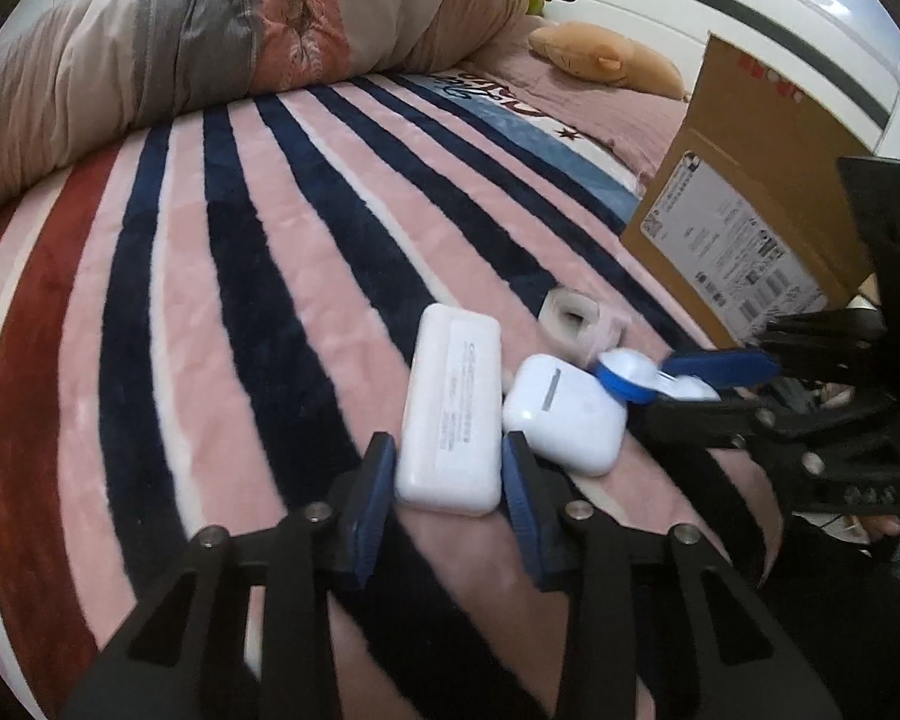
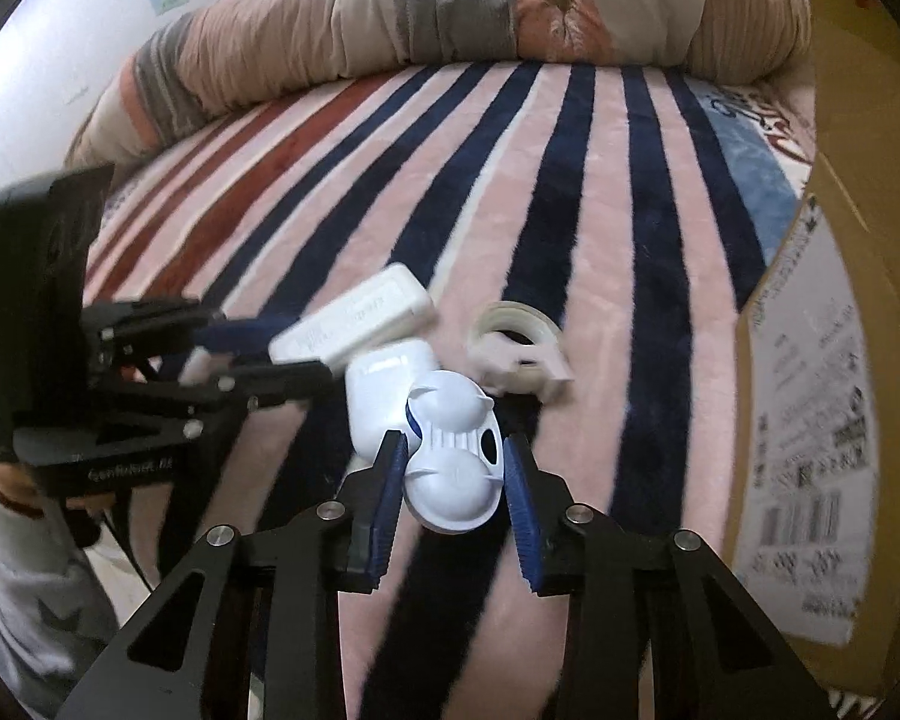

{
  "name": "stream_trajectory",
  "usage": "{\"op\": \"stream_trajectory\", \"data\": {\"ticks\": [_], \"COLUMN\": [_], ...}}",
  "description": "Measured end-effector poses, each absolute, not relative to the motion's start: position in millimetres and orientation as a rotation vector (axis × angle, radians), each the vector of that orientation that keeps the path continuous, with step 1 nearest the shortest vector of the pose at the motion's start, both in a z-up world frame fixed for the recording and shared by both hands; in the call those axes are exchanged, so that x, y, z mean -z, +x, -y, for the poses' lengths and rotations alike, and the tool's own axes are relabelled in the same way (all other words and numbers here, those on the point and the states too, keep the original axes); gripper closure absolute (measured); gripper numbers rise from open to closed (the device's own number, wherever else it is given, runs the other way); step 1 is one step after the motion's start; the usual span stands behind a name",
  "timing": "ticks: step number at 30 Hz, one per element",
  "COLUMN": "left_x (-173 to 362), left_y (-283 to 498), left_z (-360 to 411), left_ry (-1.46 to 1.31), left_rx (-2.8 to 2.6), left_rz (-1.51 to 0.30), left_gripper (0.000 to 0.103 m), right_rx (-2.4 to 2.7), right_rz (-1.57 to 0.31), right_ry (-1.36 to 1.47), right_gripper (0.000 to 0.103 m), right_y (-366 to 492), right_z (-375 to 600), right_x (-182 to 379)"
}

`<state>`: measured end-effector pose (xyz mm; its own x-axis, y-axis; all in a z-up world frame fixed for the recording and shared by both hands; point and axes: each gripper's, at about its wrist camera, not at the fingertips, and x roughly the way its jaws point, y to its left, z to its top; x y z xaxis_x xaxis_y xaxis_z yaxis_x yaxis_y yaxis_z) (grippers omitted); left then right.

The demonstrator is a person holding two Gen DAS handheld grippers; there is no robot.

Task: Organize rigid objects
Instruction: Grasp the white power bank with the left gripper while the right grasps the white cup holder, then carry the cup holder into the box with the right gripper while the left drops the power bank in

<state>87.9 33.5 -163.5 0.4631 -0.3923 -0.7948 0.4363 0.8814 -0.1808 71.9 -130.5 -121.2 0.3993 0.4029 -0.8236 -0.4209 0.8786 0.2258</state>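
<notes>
A white power bank (image 1: 452,411) lies on the striped blanket, its near end between the fingers of my left gripper (image 1: 447,468), whose jaws are open around it. It also shows in the right wrist view (image 2: 354,321). Next to it lies a white earbud case (image 1: 561,414), also in the right wrist view (image 2: 384,402). A white and blue contact lens case (image 2: 456,456) sits between the open fingers of my right gripper (image 2: 453,480); the pads look close to its sides. A roll of tape (image 2: 519,345) lies just beyond.
An open cardboard box (image 1: 744,210) with a shipping label stands at the right, close to the objects; it also shows in the right wrist view (image 2: 840,360). A rolled quilt (image 1: 210,48) and a plush toy (image 1: 606,57) lie at the back of the bed.
</notes>
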Motion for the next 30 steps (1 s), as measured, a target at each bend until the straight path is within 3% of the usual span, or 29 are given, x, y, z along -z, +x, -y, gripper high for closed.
{"op": "stream_trajectory", "data": {"ticks": [18,30], "left_x": [155.8,16.8], "left_y": [99.5,24.5], "left_z": [-23.5,-9.6], "left_ry": [0.025,0.066], "left_rx": [0.415,0.397], "left_rz": [-0.899,-0.688], "left_gripper": [0.071,0.071], "right_rx": [-0.477,-0.558], "right_rz": [-0.977,-0.678], "right_ry": [-0.141,-0.068], "right_gripper": [0.076,0.076], "right_y": [62.3,1.2], "right_z": [120.6,158.0], "right_x": [123.5,11.2]}}
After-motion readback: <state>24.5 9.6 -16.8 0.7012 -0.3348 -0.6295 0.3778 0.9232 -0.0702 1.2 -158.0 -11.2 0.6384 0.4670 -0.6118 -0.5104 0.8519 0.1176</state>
